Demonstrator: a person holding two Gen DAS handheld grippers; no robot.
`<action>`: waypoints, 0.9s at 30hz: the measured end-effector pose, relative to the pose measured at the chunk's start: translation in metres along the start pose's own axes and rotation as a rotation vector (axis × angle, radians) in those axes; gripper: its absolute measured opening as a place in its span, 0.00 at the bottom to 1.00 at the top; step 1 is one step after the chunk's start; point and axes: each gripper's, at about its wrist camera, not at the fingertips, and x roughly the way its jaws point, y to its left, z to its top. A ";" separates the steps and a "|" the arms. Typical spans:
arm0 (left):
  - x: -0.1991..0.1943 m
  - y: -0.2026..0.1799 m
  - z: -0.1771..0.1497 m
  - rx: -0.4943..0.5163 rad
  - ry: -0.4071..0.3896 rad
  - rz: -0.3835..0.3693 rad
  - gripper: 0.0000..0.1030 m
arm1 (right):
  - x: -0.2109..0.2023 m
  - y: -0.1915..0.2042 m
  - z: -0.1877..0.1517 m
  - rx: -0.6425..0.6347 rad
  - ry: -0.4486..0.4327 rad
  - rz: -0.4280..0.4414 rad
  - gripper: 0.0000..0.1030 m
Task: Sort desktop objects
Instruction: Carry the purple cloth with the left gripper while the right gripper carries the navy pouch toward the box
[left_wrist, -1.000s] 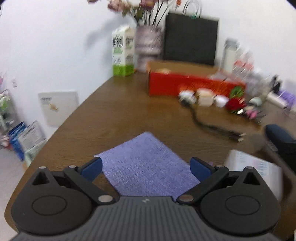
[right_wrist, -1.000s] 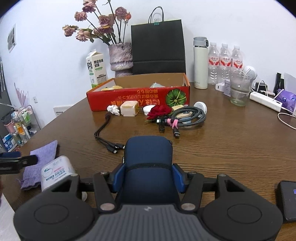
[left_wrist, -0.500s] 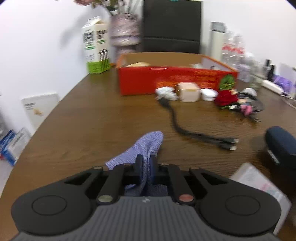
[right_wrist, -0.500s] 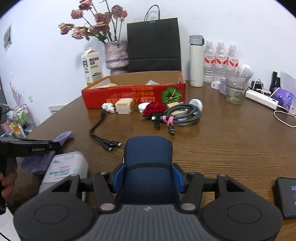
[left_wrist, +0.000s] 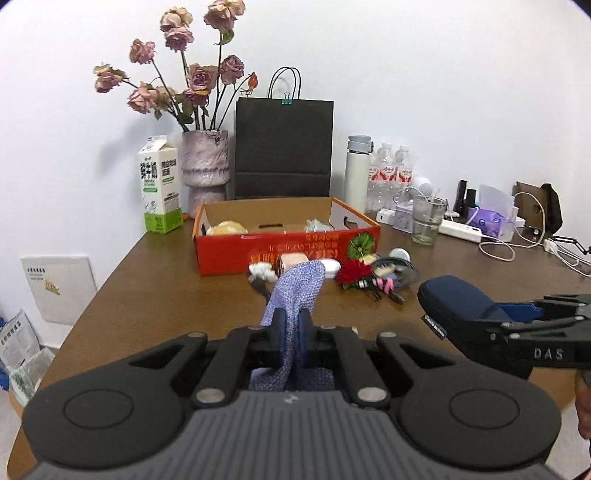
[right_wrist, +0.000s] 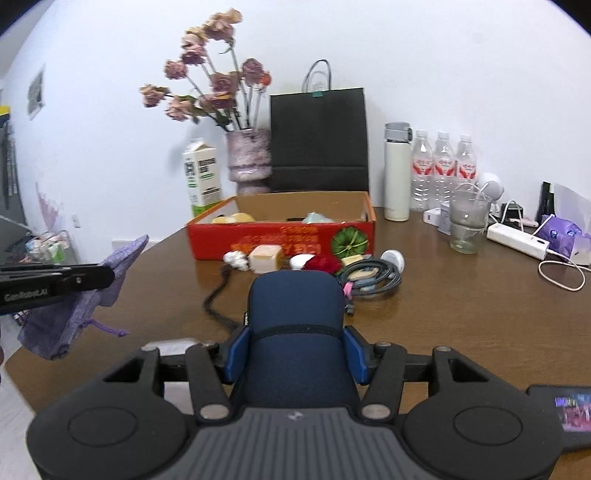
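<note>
Scanning from the left, I see my left gripper (left_wrist: 291, 334) clenched on the cloth (left_wrist: 295, 291), with a thin fold pinched between its fingers (left_wrist: 277, 338) and the rest hanging free; in the right wrist view the cloth hangs clear above the table (right_wrist: 461, 306), with a loose drawstring dangling from it. I judge this the weakest hold in the scene: soft fabric caught by a narrow fold can creep out of the pads under a quick swing, and the dangling part could drag across the black cable (right_wrist: 218, 295) below it or snag the near wall of the box (left_wrist: 288, 251). Ahead at centre, the box stands open with a few items already inside, and small things crowd its front: a plug, a beige cube (right_wrist: 265, 258), a red flower (left_wrist: 354, 271) and coiled cables (right_wrist: 373, 278). A low approach with either load could knock these about. To the right, my right gripper (right_wrist: 295, 350) grasps the blue case (right_wrist: 295, 306) across its sides. The case is rounded and padded, so I expect it could pivot or slide forward if tilted steeply. In the left wrist view the two grippers sit near each other, so converging on the box together risks a collision. Further right, a glass (right_wrist: 466, 225) and bottles (right_wrist: 443, 166) could topple under a wide swing.
</note>
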 end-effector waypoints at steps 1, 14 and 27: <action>-0.008 0.000 -0.005 -0.005 0.002 0.004 0.07 | -0.006 0.000 -0.003 0.003 0.005 -0.001 0.51; -0.096 -0.009 -0.042 -0.024 -0.053 0.021 0.08 | -0.104 0.016 -0.034 -0.028 -0.066 -0.002 0.52; -0.062 -0.016 -0.030 -0.026 -0.010 -0.026 0.08 | -0.071 0.010 -0.034 -0.008 -0.025 0.000 0.52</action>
